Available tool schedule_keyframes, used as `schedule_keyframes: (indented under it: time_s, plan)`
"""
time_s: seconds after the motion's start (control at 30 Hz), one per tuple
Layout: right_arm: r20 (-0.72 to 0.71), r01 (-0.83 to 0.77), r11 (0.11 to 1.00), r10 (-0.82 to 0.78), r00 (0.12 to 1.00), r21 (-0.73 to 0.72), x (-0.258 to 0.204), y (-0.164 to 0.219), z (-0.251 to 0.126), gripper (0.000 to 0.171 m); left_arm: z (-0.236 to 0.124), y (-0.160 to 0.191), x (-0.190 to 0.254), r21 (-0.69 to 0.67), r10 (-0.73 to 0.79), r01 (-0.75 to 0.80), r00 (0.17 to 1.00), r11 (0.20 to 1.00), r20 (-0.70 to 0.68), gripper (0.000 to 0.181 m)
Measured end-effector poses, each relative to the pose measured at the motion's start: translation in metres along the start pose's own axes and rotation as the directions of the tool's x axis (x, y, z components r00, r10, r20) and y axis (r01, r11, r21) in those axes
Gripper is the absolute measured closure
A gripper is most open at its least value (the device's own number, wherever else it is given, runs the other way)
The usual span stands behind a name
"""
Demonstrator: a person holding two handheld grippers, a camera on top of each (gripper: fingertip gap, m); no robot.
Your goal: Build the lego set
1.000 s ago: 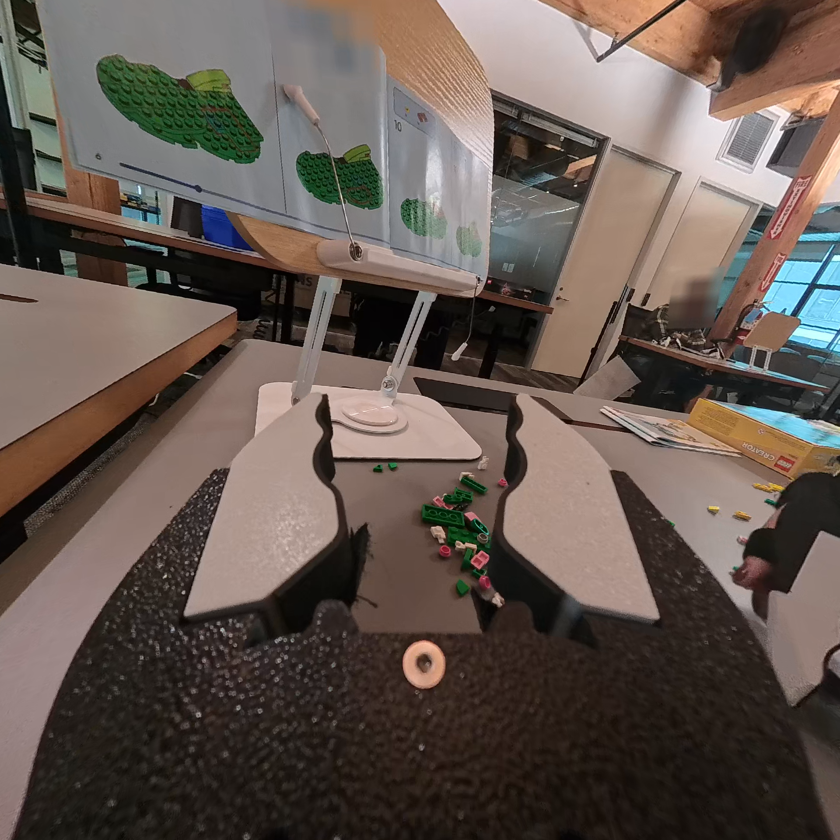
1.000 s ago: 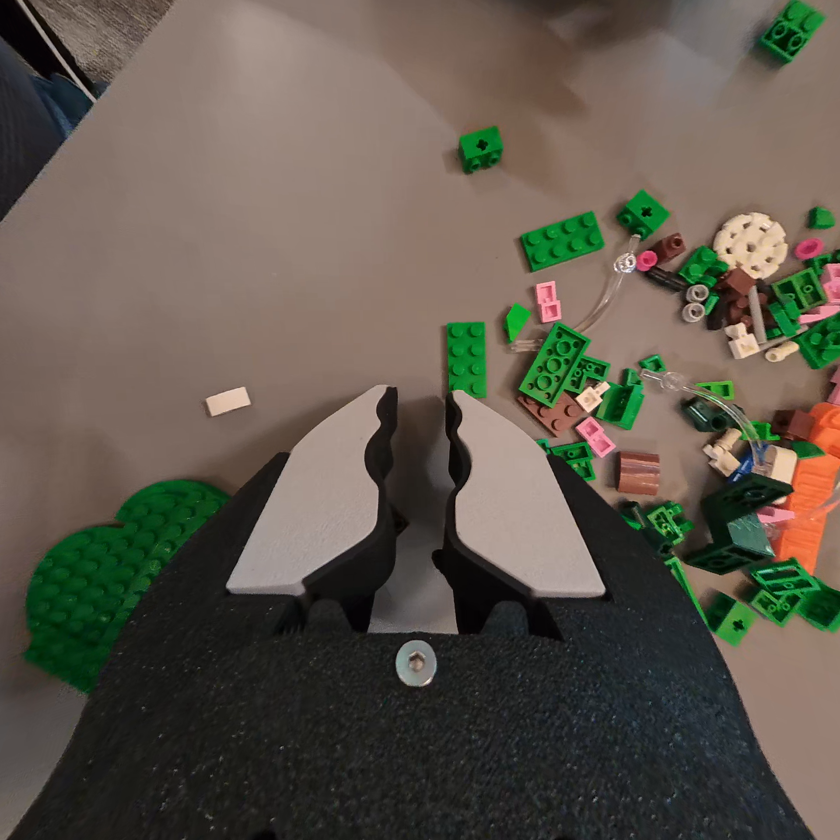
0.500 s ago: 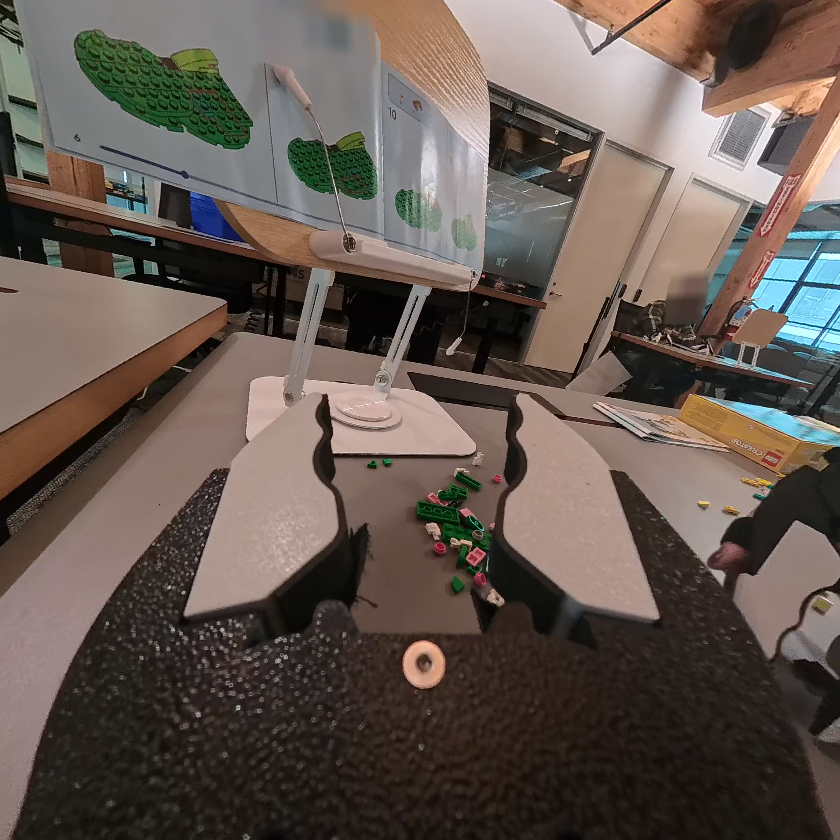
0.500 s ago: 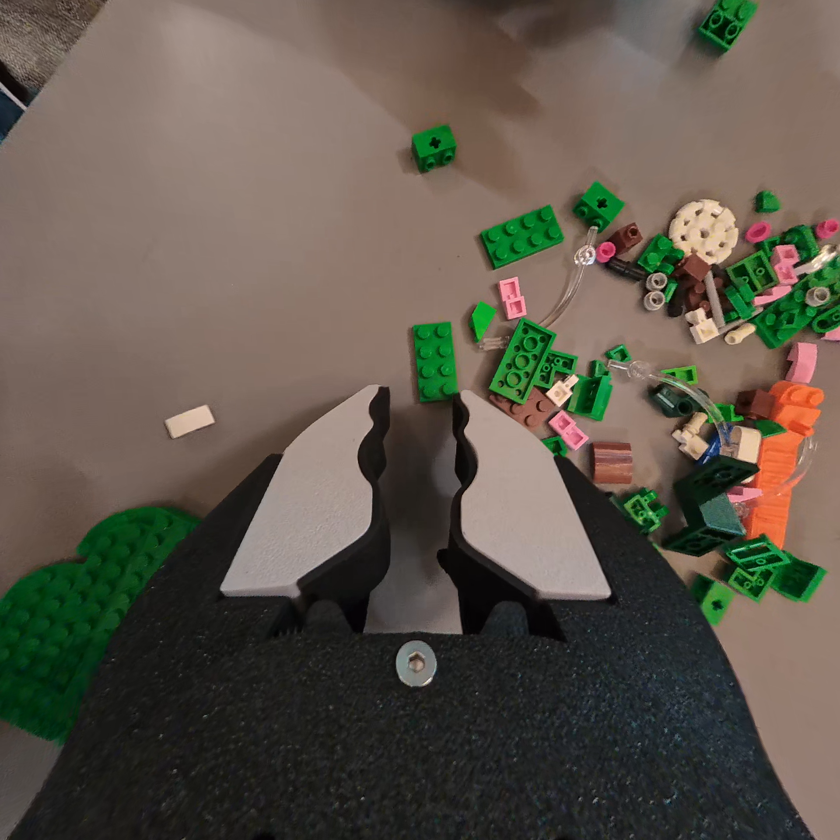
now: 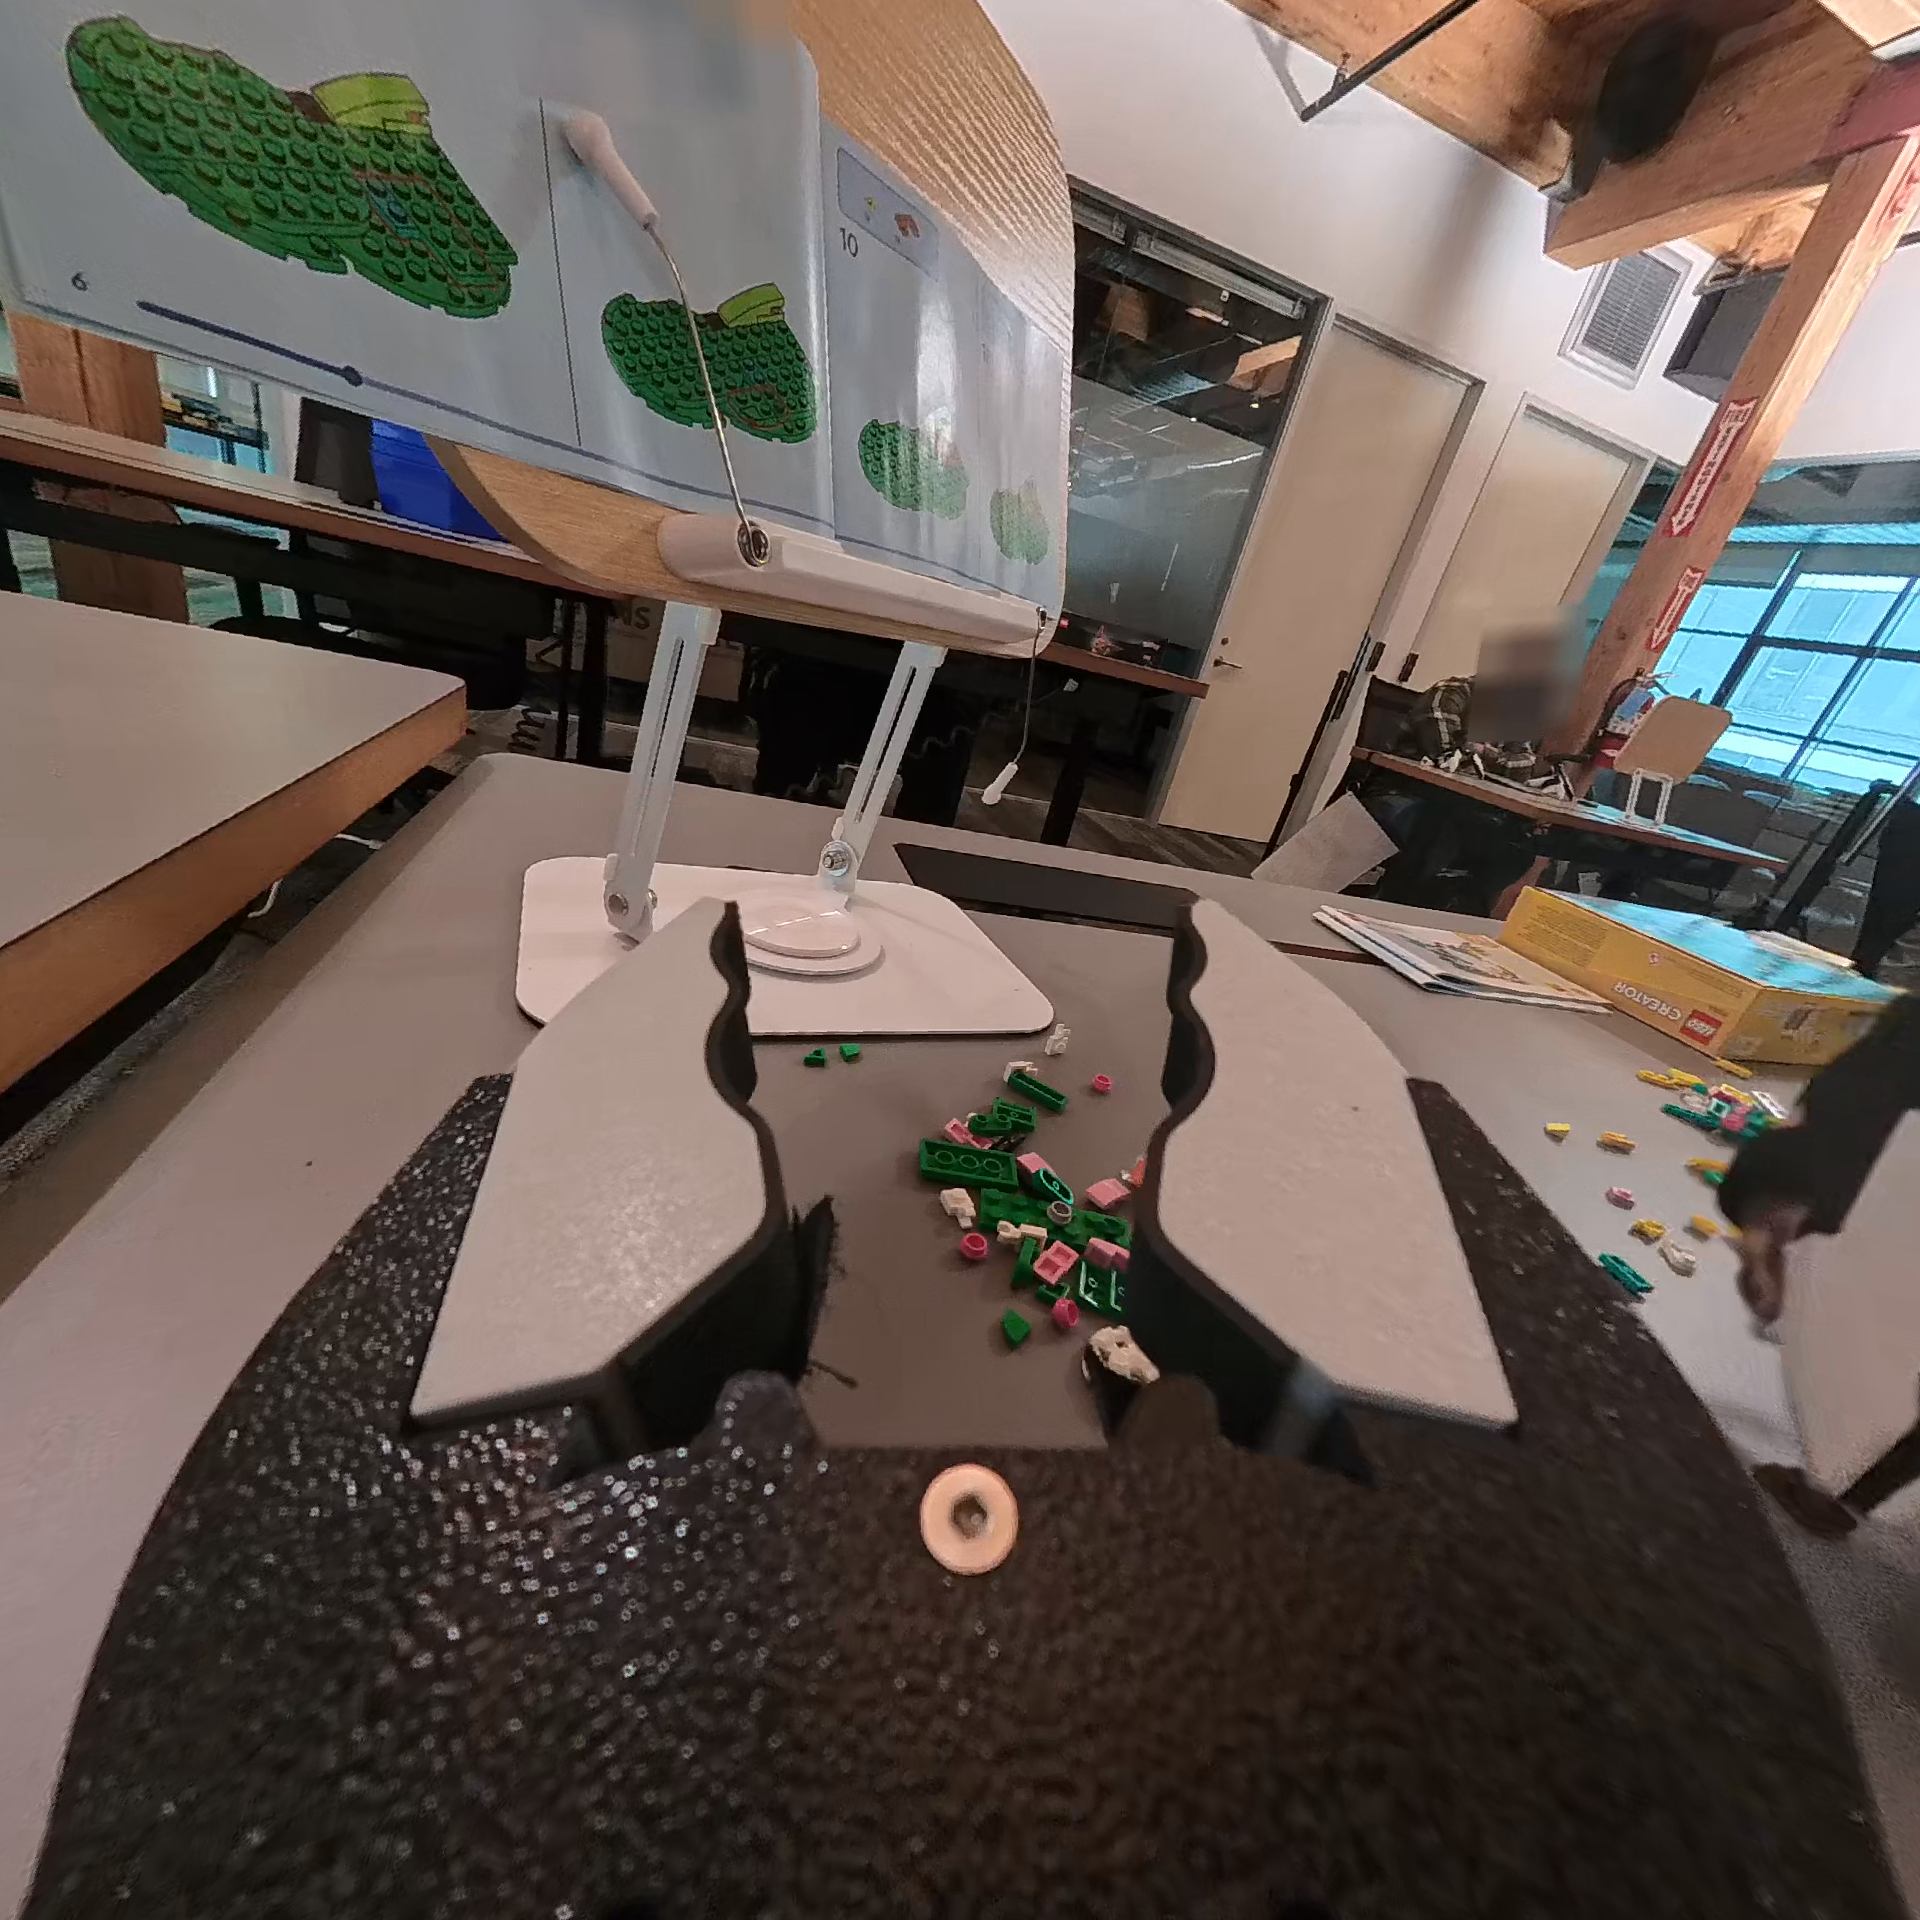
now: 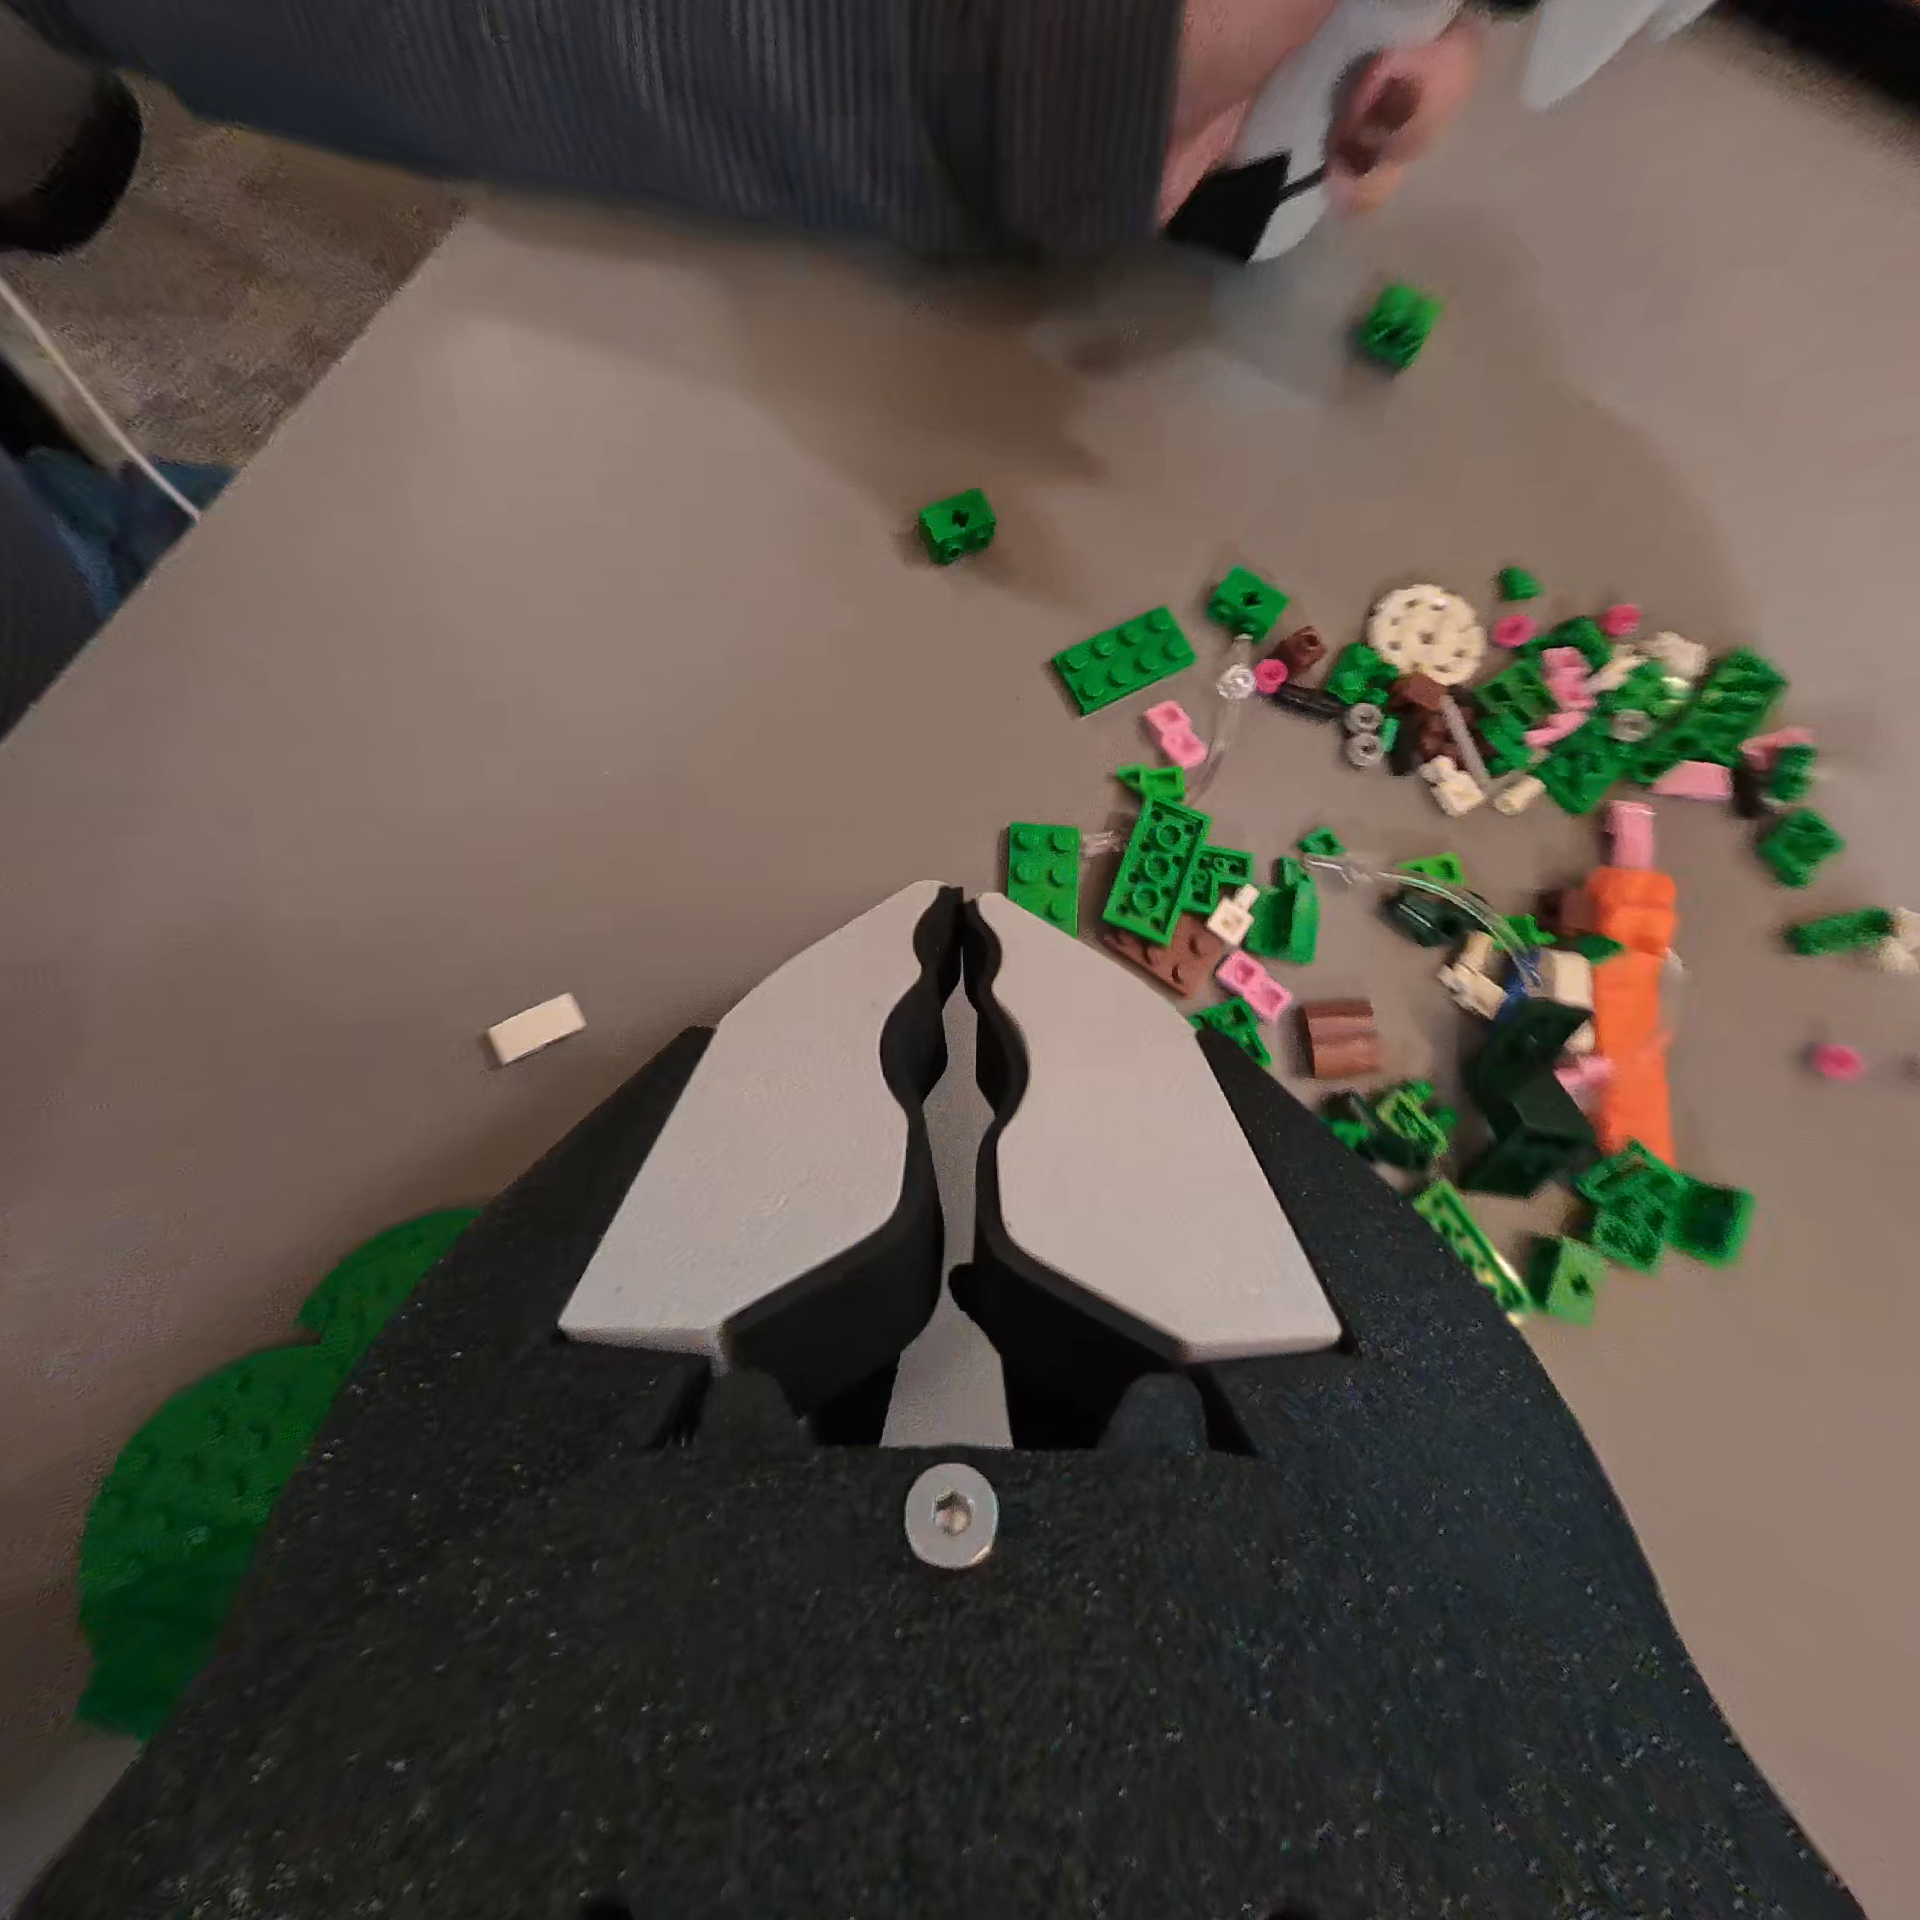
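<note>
Left gripper: jaws stood wide apart with nothing between them, held above the grey table and looking level across it.
Right gripper: jaws were pressed together at the tips, gripping nothing, tilted down toward the table.
Loose bricks: a scattered heap of green, pink, brown, white and orange pieces lay on the table to the right of the right gripper's tips; the same heap showed between the left gripper's fingers.
Green 2x4 plate: lay flat at the left edge of the heap, apart from the gripper.
Small green brick: sat alone, well away from the heap.
White tile: lay alone on the table, left of the right gripper's tips.
Green base plate: lay flat at lower left, partly hidden by the right gripper's body.
Instruction booklet: open on a white stand behind the heap.
Yellow box: rested on the table at far right, beside a second booklet.
</note>
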State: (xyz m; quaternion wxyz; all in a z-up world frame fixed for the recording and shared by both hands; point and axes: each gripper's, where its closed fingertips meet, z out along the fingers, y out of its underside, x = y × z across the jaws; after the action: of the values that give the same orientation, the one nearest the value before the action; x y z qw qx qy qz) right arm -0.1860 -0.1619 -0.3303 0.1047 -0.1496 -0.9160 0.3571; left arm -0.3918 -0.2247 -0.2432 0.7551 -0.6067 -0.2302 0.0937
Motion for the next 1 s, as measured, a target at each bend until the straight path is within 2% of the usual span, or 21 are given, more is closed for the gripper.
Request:
schedule_keyframes:
  time_s: [0.13,0.27,0.47,0.57,0.67,0.93,1.0]
  plan:
    - [-0.120,-0.033,0.998,0.040,0.992,0.059,-0.009,0.008,-0.030,0.171,0.002,0.001,0.002,-0.006,0.007,-0.007,1.000,1.000,-0.005,0.104]
    - [-0.224,-0.130,0.989,0.144,0.964,0.073,0.003,0.010,-0.031,0.164,0.002,0.000,0.003,-0.005,0.016,-0.016,1.000,1.000,-0.006,0.104]
    - [-0.200,-0.144,0.985,0.123,0.972,-0.097,0.009,0.013,0.010,0.151,0.002,0.003,0.003,-0.017,0.017,-0.017,1.000,1.000,-0.007,0.104]
    - [-0.139,-0.155,0.977,0.135,0.981,-0.145,0.005,0.016,0.020,0.147,0.002,0.003,0.005,-0.020,0.023,-0.023,1.000,1.000,-0.014,0.104]
    - [-0.147,-0.100,0.974,0.070,0.987,-0.203,0.012,0.022,0.022,0.147,0.004,0.004,0.007,-0.026,0.024,-0.025,0.999,0.999,-0.026,0.105]
    - [-0.049,-0.109,0.963,0.100,0.994,-0.248,0.017,0.022,0.029,0.146,0.006,0.007,0.021,-0.044,0.012,-0.017,0.993,0.999,-0.116,0.102]
    - [-0.030,-0.102,0.964,0.097,0.995,-0.246,0.015,0.021,0.030,0.159,0.008,0.010,0.026,-0.059,0.005,-0.014,0.989,0.998,-0.147,0.100]
